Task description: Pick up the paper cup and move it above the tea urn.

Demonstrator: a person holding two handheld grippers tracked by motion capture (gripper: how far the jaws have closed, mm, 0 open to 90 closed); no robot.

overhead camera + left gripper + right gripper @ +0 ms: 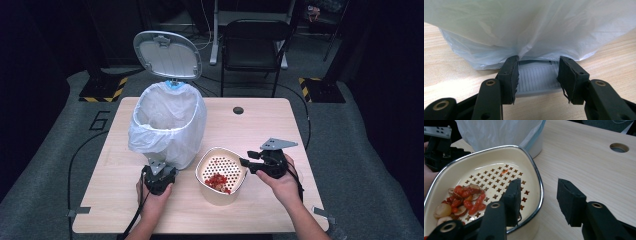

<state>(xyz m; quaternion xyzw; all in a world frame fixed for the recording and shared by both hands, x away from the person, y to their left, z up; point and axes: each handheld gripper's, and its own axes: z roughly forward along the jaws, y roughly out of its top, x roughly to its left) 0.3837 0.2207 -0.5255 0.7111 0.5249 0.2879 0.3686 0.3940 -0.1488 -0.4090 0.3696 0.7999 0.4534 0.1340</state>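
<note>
We are set at the bin pedal and at the bowl of scraps.

On the left, our left gripper is wide open with the grey ridged foot pedal of the white bag-lined bin between its jaws; it might slip off or snag the thin bag. On the right, our right gripper is open across the metal rim of the cream bowl with a holey tray, near the bin; a weak pinch could tip out the red and pale food scraps.
</note>
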